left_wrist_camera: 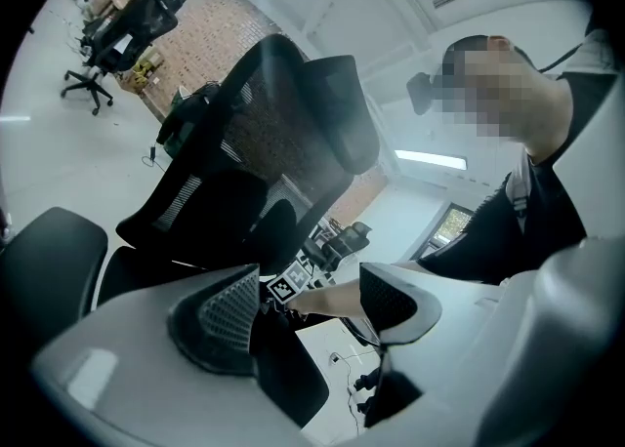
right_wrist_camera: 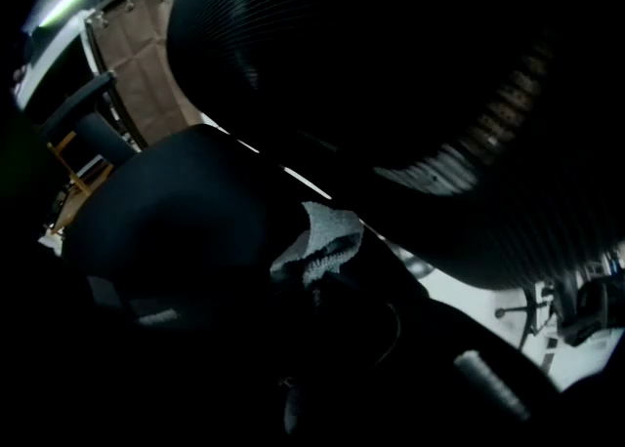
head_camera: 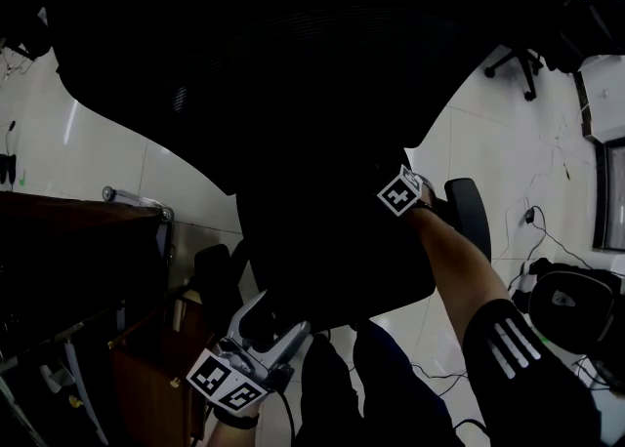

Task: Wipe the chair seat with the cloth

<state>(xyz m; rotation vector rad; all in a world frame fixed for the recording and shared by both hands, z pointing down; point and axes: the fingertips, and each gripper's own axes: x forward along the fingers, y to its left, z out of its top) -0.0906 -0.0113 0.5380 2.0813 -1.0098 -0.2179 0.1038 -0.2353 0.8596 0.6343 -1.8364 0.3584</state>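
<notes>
- Grey-white cloth (right_wrist_camera: pixel 320 235): knitted, bunched, pinched in the right gripper (right_wrist_camera: pixel 309 274), whose jaws are closed on its lower folds. It is set against the dark chair seat (right_wrist_camera: pixel 176 221) beneath the mesh backrest (right_wrist_camera: pixel 410 74). The picture is too dark to confirm contact with the seat.
- Right gripper, head view: only its marker cube (head_camera: pixel 400 191) shows, over the far right part of the seat. The jaws and the cloth are lost in shadow there.
- Forearm (head_camera: pixel 451 258): bare, reaching to that cube from a black sleeve (head_camera: pixel 508 338) with white stripes.
- Left gripper (left_wrist_camera: pixel 312 304): jaws wide apart with nothing between them. It is tilted upward toward the backrest and the person. In the head view it hangs just off the near right corner of the bench (head_camera: pixel 78 216).
- Bench: brown wood, with a metal rail (head_camera: pixel 137 199) along its far right corner.
- Chair seat (head_camera: pixel 332 250): black, off the right edge of the bench, with one armrest (head_camera: pixel 471 213) on the side away from the bench.
- Floor (head_camera: pixel 508 142): pale glossy tile, beyond the far edge of the bench and around the chair.
- Second chair (head_camera: pixel 518 66): only its wheeled base is visible, well apart from the bench.
</notes>
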